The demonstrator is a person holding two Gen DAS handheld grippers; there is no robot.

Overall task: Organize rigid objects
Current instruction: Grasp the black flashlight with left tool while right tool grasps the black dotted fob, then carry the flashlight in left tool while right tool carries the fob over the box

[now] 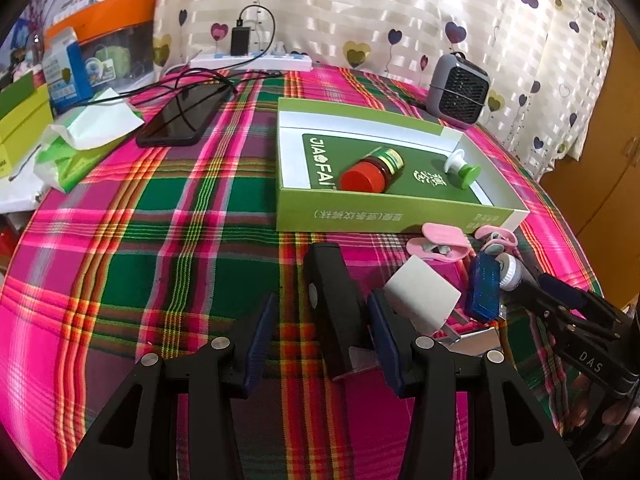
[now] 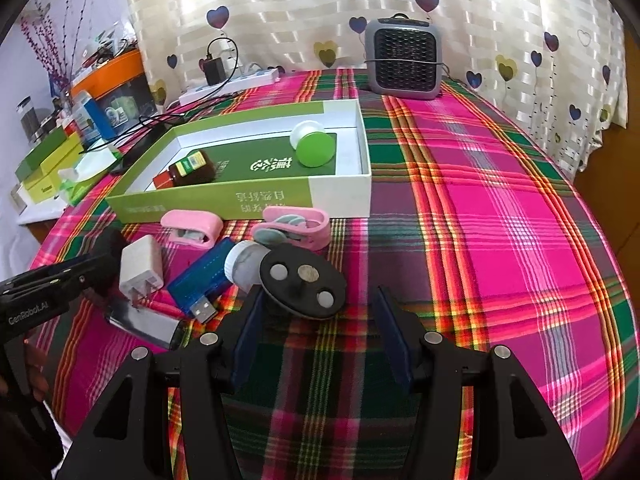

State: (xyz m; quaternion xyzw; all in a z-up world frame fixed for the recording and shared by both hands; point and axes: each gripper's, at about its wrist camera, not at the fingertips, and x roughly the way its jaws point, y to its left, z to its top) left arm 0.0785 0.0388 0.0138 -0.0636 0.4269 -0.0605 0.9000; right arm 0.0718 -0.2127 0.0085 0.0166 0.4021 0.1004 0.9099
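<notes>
Left tongs (image 1: 320, 332) spread wide, black block (image 1: 328, 300) between pads, not gripped. Right tongs (image 2: 320, 344) spread wide, grasping nothing, just behind black disc (image 2: 303, 280). Jar (image 1: 374, 168) and green-capped knob (image 1: 462, 168) lie inside green box (image 1: 392, 212). White plug (image 2: 141, 270), blue USB stick (image 2: 196, 276), pink clips (image 2: 194, 226) clustered on bench (image 2: 500, 240) before box.

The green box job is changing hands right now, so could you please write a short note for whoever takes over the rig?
Left gripper: open, straddling the black plug adapter, not yet closed on it.
Right gripper: open, empty, just short of the black disc.
Done: red-capped jar and green-capped piece lie in the green box.
Left on the cloth in front of the box: white charger, blue USB stick, two pink clips, white-capped piece, the disc, the adapter.
</notes>
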